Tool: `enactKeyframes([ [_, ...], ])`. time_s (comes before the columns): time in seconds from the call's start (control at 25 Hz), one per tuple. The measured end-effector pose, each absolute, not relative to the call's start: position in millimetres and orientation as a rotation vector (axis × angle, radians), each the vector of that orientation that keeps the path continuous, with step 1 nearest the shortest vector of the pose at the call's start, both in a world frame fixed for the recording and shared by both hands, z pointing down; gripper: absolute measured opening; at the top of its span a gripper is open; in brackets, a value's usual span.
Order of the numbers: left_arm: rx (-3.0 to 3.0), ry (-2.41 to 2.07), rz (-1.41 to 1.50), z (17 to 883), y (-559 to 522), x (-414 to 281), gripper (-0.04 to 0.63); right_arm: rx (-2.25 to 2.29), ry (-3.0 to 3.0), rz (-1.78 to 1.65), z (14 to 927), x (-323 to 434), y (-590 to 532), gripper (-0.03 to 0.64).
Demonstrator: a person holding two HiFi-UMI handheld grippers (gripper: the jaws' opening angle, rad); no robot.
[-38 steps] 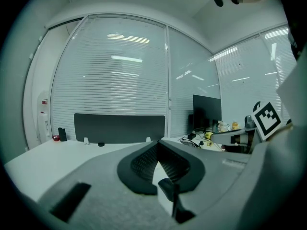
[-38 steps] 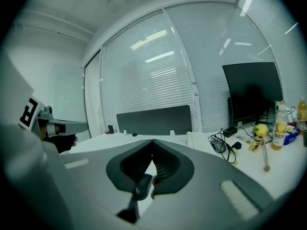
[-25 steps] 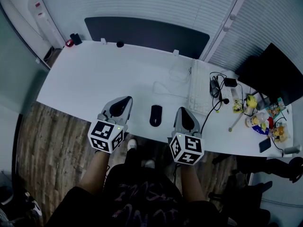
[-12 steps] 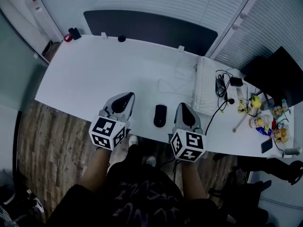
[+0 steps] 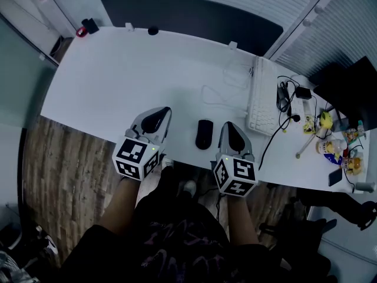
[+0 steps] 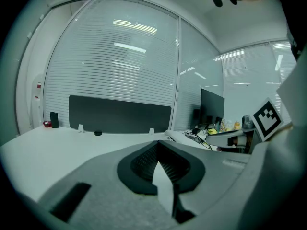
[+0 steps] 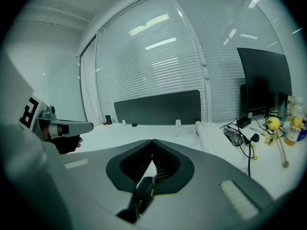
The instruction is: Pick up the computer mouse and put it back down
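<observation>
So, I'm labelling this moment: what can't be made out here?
Bottles and clutter at the right end of the desk: too small and dim in the head view to name.
Monitor: cut off by the head view's right edge.
Computer mouse: not seen in the left gripper view; the left gripper fills its lower half.

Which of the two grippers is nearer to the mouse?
The right gripper: it sits just beside the mouse, while the left gripper leaves a wider gap.
</observation>
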State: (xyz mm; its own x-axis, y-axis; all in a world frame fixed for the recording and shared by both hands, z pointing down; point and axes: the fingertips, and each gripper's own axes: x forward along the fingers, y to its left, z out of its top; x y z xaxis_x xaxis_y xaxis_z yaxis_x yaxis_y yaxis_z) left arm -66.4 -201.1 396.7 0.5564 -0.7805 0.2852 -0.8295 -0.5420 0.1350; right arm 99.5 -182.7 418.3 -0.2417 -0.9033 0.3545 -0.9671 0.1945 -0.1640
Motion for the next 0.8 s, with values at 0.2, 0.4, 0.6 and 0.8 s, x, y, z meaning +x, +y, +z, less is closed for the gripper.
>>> enactKeyframes([
  [0.2,2.507,-1.321,0.296,413.5,-204.5,-67.7,0.002,1.8,-2.25,0.565,434.3,99.0,-184.8,0.011],
  [0.4,2.482,-1.298,0.311,430.4,-205.2,-67.4,0.002,1.774,-2.224,0.599,451.8,94.0,-184.5,0.011],
  [0.6,2.455,-1.268,0.339,451.2,-203.3,-67.2,0.002,1.746,-2.198,0.634,470.6,89.3,-182.3,0.011],
  [0.8,2.427,-1.249,0.352,466.7,-199.9,-68.4,0.002,1.721,-2.172,0.669,488.2,84.8,-178.2,0.011],
])
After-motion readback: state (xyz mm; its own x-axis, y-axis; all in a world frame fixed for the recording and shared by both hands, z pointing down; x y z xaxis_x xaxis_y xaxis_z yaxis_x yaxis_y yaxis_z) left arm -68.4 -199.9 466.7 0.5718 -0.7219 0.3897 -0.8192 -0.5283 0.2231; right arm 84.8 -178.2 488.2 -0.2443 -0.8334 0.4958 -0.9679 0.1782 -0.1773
